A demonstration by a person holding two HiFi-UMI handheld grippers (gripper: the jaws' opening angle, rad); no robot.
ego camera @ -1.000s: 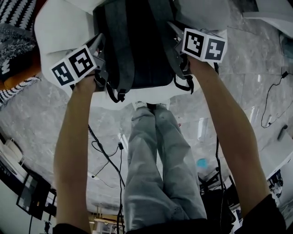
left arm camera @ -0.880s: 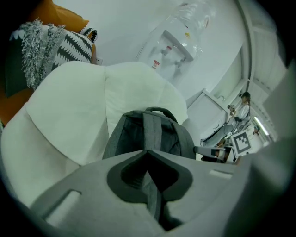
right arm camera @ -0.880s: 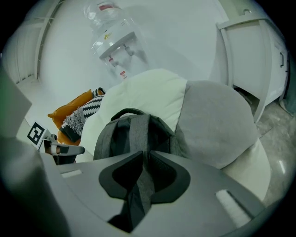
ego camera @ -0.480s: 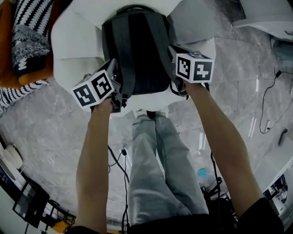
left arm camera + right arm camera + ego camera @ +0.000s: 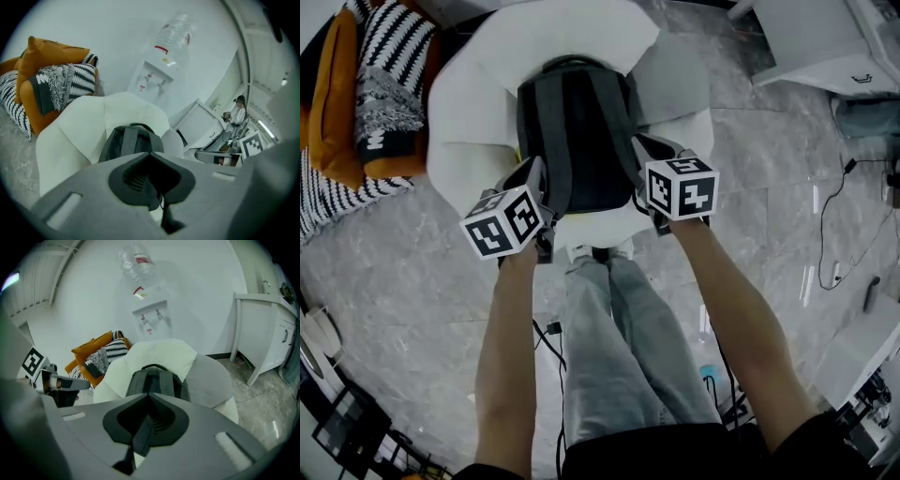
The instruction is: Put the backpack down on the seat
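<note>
Clamping the backpack (image 5: pixel 581 141) upon the seat (image 5: pixel 469 141): left gripper (image 5: pixel 536 185) and right gripper (image 5: pixel 650 156).

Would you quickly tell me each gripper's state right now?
Left gripper: closed on a backpack strap.
Right gripper: closed on the other backpack strap.

My backpack (image 5: pixel 577 141) is dark grey, nearly black, with charcoal straps. The seat (image 5: pixel 464 141) is creamy white, one side of it pale grey. My left claw (image 5: pixel 532 183) and right claw (image 5: pixel 649 155) are grey with black pads, and each carries a white cube printed with black square markers. One cushion (image 5: pixel 333 103) is orange and the striped cushion (image 5: pixel 394 56) is black and white. The floor (image 5: pixel 750 187) is grey marble with pale veins. My jeans (image 5: pixel 619 347) are washed-out blue-grey. The water dispenser (image 5: pixel 149 310) is white with a red label.
</note>
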